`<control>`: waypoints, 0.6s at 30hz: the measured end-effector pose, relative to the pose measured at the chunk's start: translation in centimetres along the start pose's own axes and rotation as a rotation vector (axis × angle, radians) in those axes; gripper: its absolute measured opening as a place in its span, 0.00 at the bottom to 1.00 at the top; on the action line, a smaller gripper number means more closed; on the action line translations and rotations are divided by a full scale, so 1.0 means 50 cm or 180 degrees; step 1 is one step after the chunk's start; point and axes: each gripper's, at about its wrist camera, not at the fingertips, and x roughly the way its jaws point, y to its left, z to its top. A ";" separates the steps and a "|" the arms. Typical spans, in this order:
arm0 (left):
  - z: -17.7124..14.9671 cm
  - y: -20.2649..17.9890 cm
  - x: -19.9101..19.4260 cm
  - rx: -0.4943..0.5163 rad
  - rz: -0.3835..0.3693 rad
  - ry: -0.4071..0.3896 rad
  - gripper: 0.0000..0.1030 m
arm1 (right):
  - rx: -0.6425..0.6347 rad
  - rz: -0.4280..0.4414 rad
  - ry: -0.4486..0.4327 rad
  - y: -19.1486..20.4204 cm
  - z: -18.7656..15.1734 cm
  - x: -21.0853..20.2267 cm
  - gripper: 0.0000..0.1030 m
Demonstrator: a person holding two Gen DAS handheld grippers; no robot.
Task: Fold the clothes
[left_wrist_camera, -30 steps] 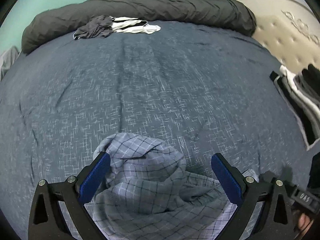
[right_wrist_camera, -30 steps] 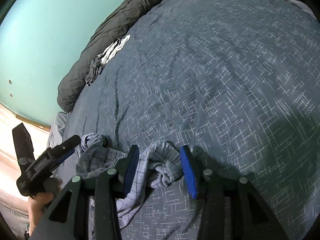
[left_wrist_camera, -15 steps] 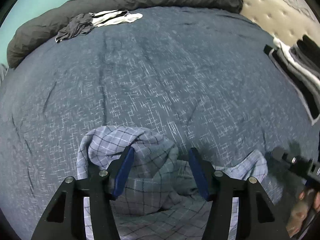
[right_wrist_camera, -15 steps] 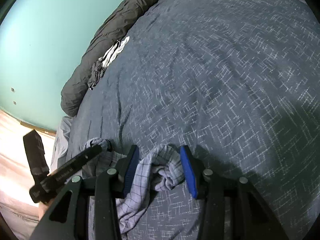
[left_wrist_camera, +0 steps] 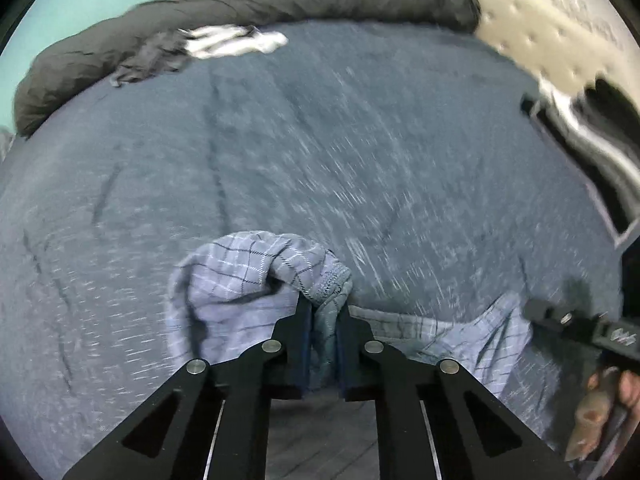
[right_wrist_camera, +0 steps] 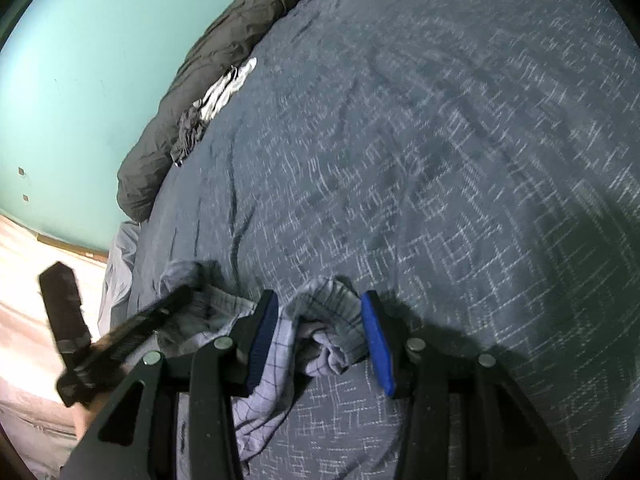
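Observation:
A light blue checked garment (left_wrist_camera: 236, 284) lies crumpled on the dark blue bed cover (left_wrist_camera: 320, 140), at the near edge. My left gripper (left_wrist_camera: 324, 312) is shut on a bunched fold of it. In the right wrist view the same garment (right_wrist_camera: 324, 312) lies between the blue pads of my right gripper (right_wrist_camera: 320, 320), which is open around a raised fold. The left gripper (right_wrist_camera: 120, 336) shows blurred at the left of that view. The right gripper (left_wrist_camera: 576, 324) shows at the right edge of the left wrist view.
A rolled dark grey duvet (left_wrist_camera: 248, 4) lies along the far edge by the teal wall. A grey and white clothes pile (left_wrist_camera: 192, 48) rests against it. Dark and white clothes (left_wrist_camera: 584, 136) lie by the beige tufted headboard (left_wrist_camera: 552, 12) at the right.
My left gripper has closed from wide open to shut on a fold of the checked garment. The right gripper has stayed open around its fold, with little movement.

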 end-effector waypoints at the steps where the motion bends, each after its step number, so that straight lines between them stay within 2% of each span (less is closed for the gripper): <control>1: 0.000 0.018 -0.023 -0.0118 -0.0038 -0.0087 0.09 | -0.0004 0.0013 0.0019 0.001 -0.001 0.003 0.42; 5: -0.012 0.071 -0.100 -0.0406 -0.0064 -0.0333 0.09 | -0.0056 0.0047 0.0038 0.005 -0.002 0.009 0.42; 10: -0.054 0.123 -0.156 -0.0633 -0.0040 -0.0426 0.09 | -0.0088 0.0111 0.0078 0.014 -0.010 0.024 0.42; 13: -0.076 0.147 -0.151 -0.0754 0.0018 -0.0367 0.09 | -0.0231 0.0103 0.0141 0.037 -0.021 0.036 0.42; 18: -0.088 0.179 -0.092 -0.0796 0.0060 -0.0028 0.10 | -0.0255 0.0045 0.0186 0.041 -0.027 0.054 0.42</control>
